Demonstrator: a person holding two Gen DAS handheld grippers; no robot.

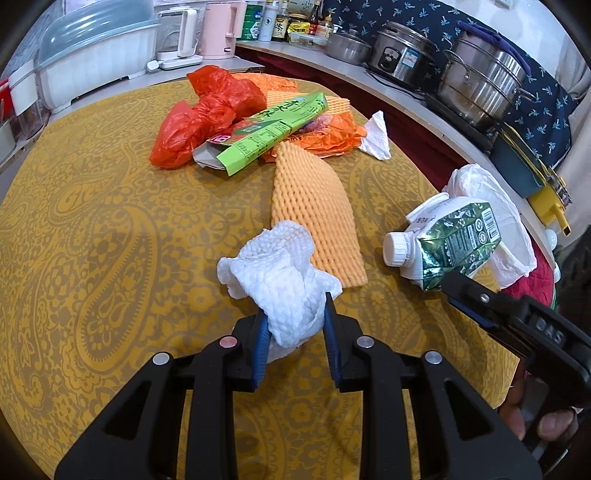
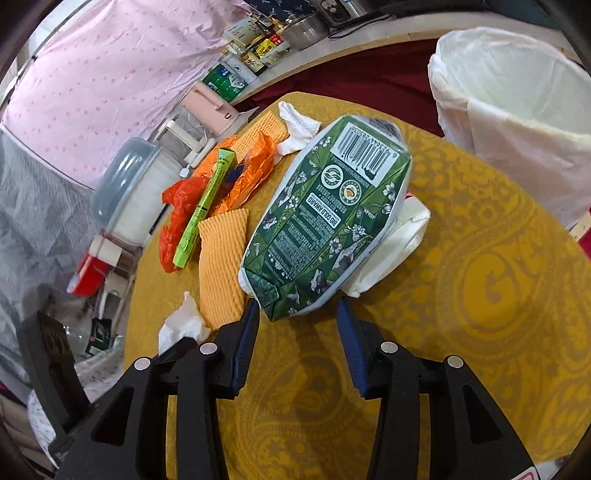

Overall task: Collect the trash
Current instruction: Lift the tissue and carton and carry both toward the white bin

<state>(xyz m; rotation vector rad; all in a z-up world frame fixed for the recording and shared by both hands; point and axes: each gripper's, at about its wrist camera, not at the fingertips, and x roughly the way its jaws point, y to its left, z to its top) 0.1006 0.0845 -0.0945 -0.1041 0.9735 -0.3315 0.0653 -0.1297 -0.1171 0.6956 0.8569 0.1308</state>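
My left gripper [image 1: 295, 317] is shut on a crumpled white paper towel [image 1: 277, 273], just above the yellow patterned tablecloth [image 1: 110, 240]. A green milk carton [image 2: 325, 214] with a white cap [image 1: 395, 249] lies on its side near the table's right edge. My right gripper [image 2: 297, 304] straddles the carton's bottom end. The left pad is close against the carton and a gap shows at the right pad. In the left wrist view the right gripper [image 1: 461, 291] reaches in from the right. A bin with a white liner [image 2: 517, 110] stands just beyond the carton.
More trash lies mid-table: an orange foam net [image 1: 314, 206], a green box [image 1: 269, 133], a red plastic bag [image 1: 195, 118], an orange wrapper [image 1: 332, 136] and a white tissue [image 1: 376, 136]. Kettles [image 1: 218, 29], bottles and steel pots [image 1: 480, 81] line the counter behind.
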